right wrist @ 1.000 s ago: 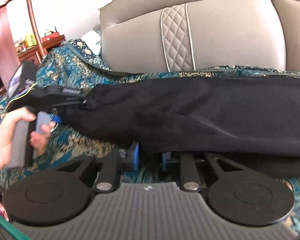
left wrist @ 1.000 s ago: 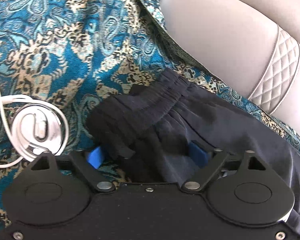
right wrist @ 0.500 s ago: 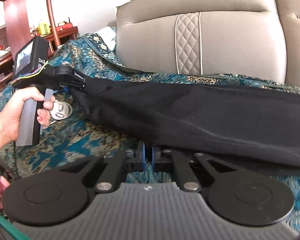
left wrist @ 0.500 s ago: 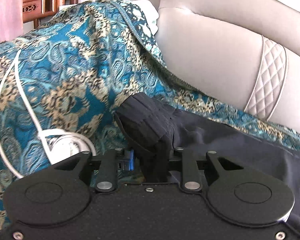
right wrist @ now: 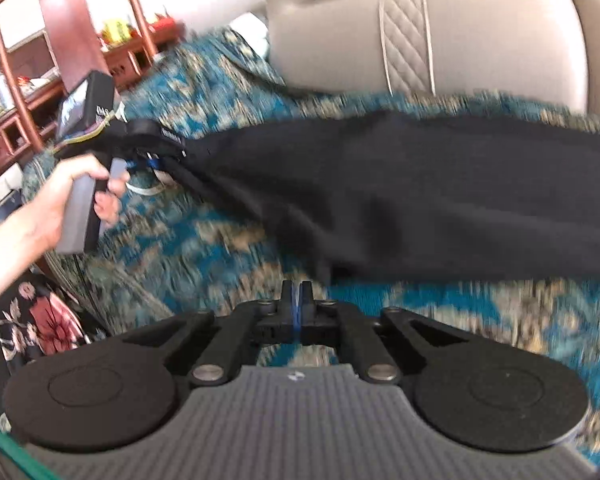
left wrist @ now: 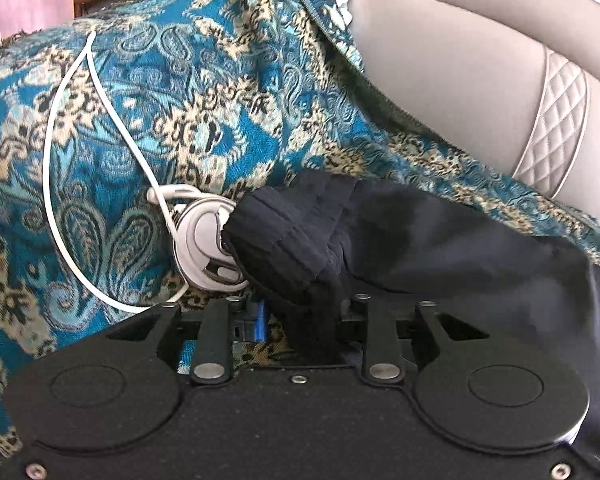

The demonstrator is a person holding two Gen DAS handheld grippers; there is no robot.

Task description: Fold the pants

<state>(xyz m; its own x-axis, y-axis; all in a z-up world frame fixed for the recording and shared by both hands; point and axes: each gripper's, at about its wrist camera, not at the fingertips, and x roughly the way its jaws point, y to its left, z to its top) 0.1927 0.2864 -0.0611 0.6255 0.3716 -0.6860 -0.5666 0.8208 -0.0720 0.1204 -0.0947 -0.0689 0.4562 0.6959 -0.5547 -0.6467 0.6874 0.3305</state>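
Black pants (right wrist: pixel 420 184) lie stretched across the teal patterned cloth (right wrist: pixel 220 240) on the sofa seat. My left gripper (left wrist: pixel 304 312) has the bunched elastic waistband (left wrist: pixel 292 240) between its fingers, and its jaws are opening slightly. In the right wrist view a hand (right wrist: pixel 68 196) holds that left gripper (right wrist: pixel 152 160), which keeps the waist end raised and taut. My right gripper (right wrist: pixel 296 292) is shut, its blue pads together. The pants' near edge is drawn down in a point to its tips. That view is blurred by motion.
A round silver device with a white cable (left wrist: pixel 204 248) lies on the cloth, touching the waistband. The beige leather backrest (right wrist: pixel 440 40) stands behind. A wooden chair and cabinet (right wrist: pixel 72 40) are at far left, with floral fabric (right wrist: pixel 40 320) below the seat edge.
The left jaws closed from wide onto the waistband and lifted it off the cloth. The right jaws closed fully on the near edge. Both grippers pulled back, dragging the pants along.
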